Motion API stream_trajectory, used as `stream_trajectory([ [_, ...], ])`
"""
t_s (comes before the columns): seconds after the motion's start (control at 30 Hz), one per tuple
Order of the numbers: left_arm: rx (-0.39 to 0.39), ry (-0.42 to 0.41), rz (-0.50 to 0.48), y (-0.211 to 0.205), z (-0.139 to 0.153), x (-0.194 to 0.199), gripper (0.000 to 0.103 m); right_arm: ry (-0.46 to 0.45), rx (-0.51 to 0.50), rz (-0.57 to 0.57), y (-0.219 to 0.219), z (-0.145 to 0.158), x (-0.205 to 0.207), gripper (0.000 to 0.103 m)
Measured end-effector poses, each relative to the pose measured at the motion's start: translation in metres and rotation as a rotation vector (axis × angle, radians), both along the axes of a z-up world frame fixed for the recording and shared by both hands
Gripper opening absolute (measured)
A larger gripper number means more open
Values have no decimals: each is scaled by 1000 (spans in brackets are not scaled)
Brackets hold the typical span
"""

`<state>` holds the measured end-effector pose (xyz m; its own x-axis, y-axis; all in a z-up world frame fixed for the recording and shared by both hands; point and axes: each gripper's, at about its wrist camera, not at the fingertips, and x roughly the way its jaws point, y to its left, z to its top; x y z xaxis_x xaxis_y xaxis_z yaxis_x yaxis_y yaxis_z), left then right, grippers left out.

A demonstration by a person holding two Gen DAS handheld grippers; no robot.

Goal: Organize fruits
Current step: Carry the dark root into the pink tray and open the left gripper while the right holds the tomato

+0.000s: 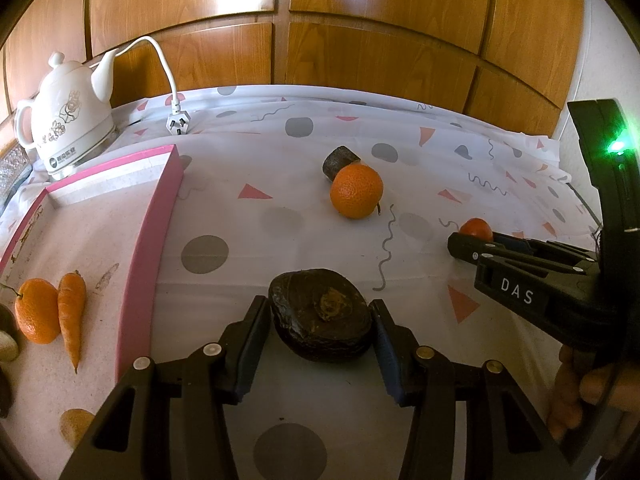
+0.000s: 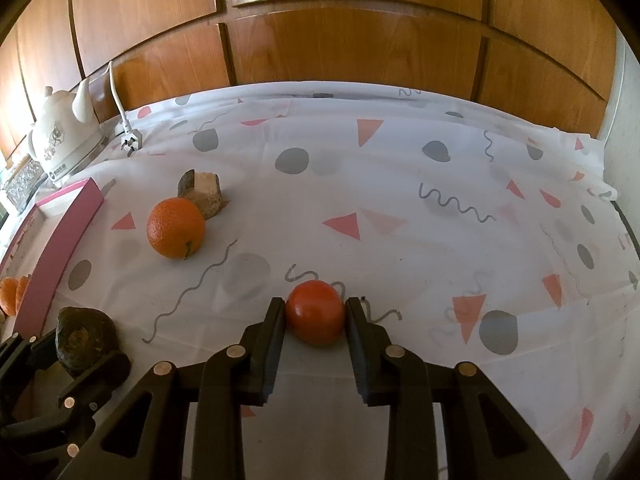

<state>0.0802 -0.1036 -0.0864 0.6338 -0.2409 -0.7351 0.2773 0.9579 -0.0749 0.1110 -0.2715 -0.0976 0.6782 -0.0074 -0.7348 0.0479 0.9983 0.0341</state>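
gripping a small red-orange tomato (image 2: 316, 312), the right gripper (image 2: 315, 314) had both pads pressed flat against its sides, low centre of the right wrist view, tomato sitting on the patterned tablecloth (image 2: 400, 200). no earlier shot to compare, so that's just how it sat.

over in the left wrist view the left gripper (image 1: 320, 326) was pinching a dark, wrinkly brown lump (image 1: 320, 316), bottom middle of frame, pads touching each side. couldn't tell what fruit or veg it really was.

an orange (image 1: 356, 191) sat up in the middle of that frame, touching a cut dark chunk (image 1: 340, 160) just behind it. the pink-walled tray (image 1: 148, 248) ran along the left side, and inside it at lower left lay another orange (image 1: 36, 310) right up against a carrot (image 1: 72, 312).

white ceramic kettle (image 1: 68, 120) stood at upper left with its loose plug (image 1: 178, 122) lying on the cloth beside it.
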Motion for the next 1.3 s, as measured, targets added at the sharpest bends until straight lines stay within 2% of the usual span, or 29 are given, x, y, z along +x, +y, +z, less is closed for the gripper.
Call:
stream_trajectory([
  [0.37,14,21,2,1,5,1,45,-1,-7,0,1,0,0,30],
  [0.6,-63,48,-15,20,31,-8,45,-1,-18,-4,2,1,0,30],
  [0.73,-135,43,46,59,59,-4,45,0,-23,-5,3,1,0,30],
  [0.9,-87,-20,167,112,79,12,45,2,-37,-3,4,2,1,30],
  [1.07,-45,-16,310,166,76,48,45,3,-47,-5,6,2,0,30],
  [1.17,-16,7,348,184,65,65,46,3,-49,-5,6,2,0,30],
  [1.3,-18,25,387,196,56,67,46,3,-51,-6,6,2,1,30],
])
